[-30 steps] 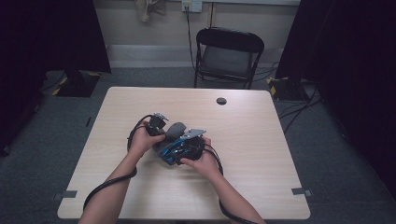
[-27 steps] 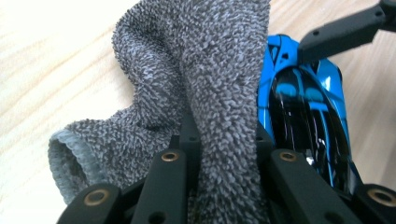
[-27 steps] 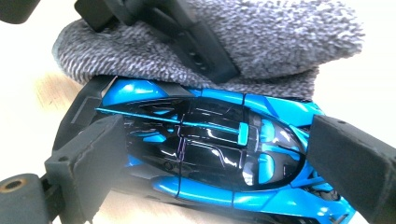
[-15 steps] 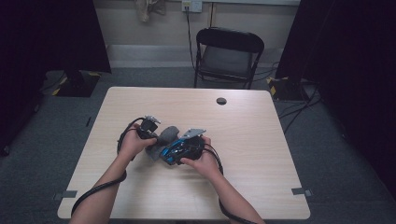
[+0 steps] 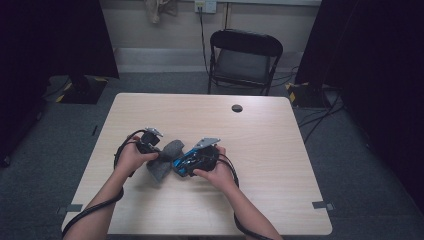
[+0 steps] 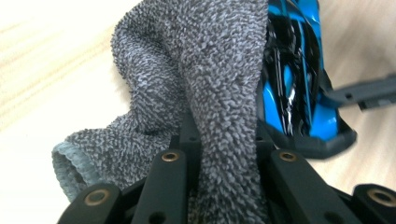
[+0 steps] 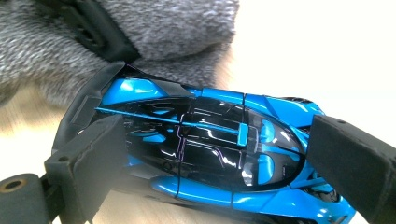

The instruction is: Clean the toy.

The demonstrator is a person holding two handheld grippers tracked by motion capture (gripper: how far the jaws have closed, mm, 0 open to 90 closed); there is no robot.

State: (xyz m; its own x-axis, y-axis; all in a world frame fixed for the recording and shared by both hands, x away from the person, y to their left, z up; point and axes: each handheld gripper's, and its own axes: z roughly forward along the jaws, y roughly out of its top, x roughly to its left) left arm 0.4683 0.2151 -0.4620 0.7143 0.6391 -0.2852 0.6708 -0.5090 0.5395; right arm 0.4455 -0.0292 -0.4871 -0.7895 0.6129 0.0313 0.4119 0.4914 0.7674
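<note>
A blue and black toy car [image 7: 210, 140] lies near the middle of the table, and my right gripper [image 7: 219, 161] is shut on it with a pad on each side. In the high view the car [image 5: 186, 162] sits under the right hand. A grey terry cloth [image 6: 210, 70] is pinched between the jaws of my left gripper [image 6: 224, 140], which is shut on it. The cloth [image 5: 164, 159] hangs between the two hands and touches the car's [image 6: 299, 84] end. A black finger [image 7: 93, 32] of the left gripper shows against the cloth [image 7: 163, 28] in the right gripper view.
The light wooden table [image 5: 280, 150] carries a small round black object [image 5: 237, 108] near its far edge. A black folding chair [image 5: 245, 60] stands beyond the table. Cables trail from both grippers toward the near edge.
My left hand has moved left with the grey cloth, drawing it away from the car. The right hand and the car have stayed in place.
</note>
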